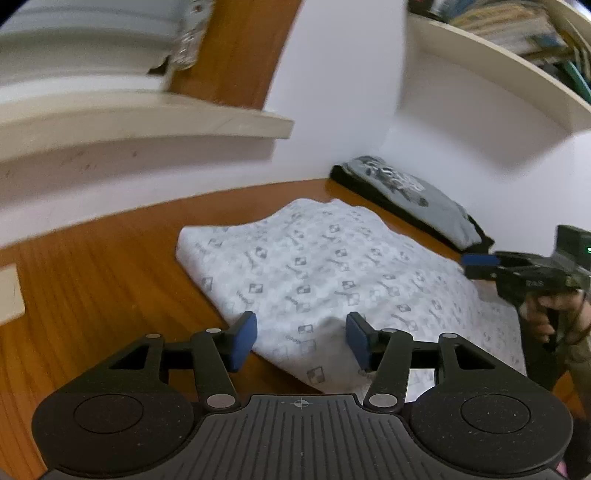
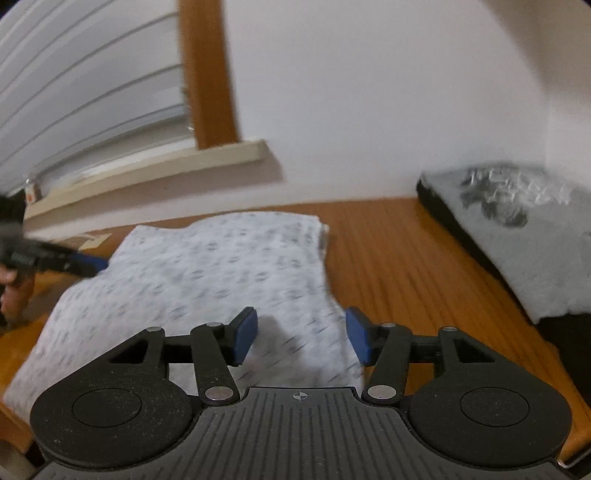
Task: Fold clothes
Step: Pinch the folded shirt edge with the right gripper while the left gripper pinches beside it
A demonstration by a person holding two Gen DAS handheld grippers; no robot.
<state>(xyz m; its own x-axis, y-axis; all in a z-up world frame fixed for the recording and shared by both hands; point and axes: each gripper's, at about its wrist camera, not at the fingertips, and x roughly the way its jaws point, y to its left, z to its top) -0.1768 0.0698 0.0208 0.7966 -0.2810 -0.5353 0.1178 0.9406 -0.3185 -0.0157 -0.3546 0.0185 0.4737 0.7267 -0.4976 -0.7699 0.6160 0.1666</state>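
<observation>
Patterned white garment (image 1: 306, 273) lying folded flat on the wooden surface (image 1: 110, 266), grey folded shirt (image 1: 413, 195) stacked near the wall.

Left tool (image 1: 301, 341) and right tool (image 2: 301, 339) both spread wide, holding nothing, poised over near edges; if folding again, best to pinch matching corners evenly.

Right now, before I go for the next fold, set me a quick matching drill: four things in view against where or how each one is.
Things:
1. white patterned garment
2. grey printed shirt
3. left gripper
4. books

States:
A. on the shelf up at the wall
B. open, over the near edge of the cloth
C. folded, in the middle of the wooden table
D. folded on a dark garment, by the wall

Pairs: 1-C, 2-D, 3-B, 4-A
</observation>
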